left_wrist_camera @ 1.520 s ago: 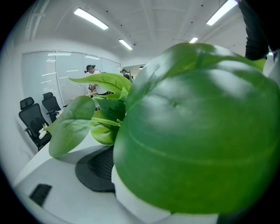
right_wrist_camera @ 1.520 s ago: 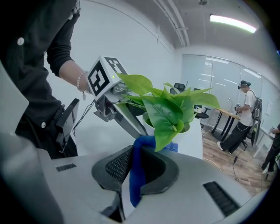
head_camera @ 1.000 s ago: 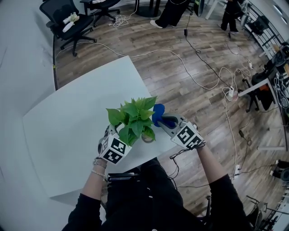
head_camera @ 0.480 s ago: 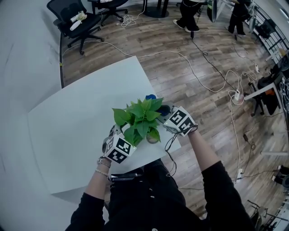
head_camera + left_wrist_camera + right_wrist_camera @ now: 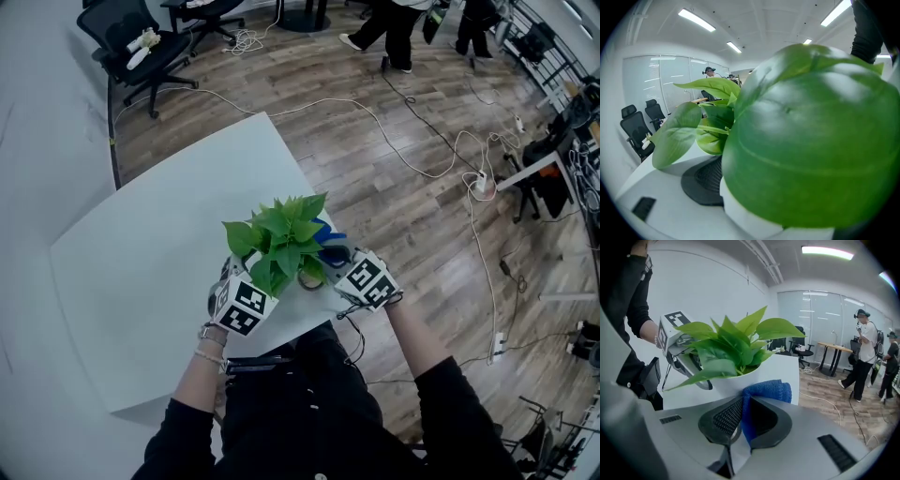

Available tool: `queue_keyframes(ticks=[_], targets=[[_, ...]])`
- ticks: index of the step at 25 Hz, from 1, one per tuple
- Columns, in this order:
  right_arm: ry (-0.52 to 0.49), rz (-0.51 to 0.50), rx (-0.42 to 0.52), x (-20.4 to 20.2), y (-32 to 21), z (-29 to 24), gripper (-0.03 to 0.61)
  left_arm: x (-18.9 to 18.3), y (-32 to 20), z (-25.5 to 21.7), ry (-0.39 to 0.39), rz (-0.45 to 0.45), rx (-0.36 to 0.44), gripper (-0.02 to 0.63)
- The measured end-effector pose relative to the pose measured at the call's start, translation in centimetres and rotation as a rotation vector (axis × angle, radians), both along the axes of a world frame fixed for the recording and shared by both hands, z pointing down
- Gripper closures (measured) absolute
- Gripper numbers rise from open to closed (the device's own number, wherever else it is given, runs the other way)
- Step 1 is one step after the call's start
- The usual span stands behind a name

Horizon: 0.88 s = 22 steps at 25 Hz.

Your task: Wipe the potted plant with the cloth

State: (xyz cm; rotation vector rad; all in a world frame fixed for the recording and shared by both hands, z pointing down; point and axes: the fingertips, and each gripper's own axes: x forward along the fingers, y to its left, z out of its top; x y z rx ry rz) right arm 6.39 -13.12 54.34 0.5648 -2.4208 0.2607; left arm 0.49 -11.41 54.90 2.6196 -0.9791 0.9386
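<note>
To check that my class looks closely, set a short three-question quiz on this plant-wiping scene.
1. True or false: the cloth in the right tool is red.
2. The cloth is pressed against: A the pot; B the floor; C a chair.
3. Fill in: the plant's leaves are ____.
Key: 1 false, it is blue; 2 A; 3 green.

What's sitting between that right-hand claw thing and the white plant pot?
A blue cloth, pinched in the right gripper's jaws, its folded end against the white pot. The right gripper view shows it.
</note>
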Motion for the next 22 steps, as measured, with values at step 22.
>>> queue_keyframes(ticks=[22], targets=[[0.162, -0.037, 0.109, -4.1, 7.2, 1.4, 0.503, 0.4, 0.1, -0.2, 0.018, -0.021, 0.000, 0.224]])
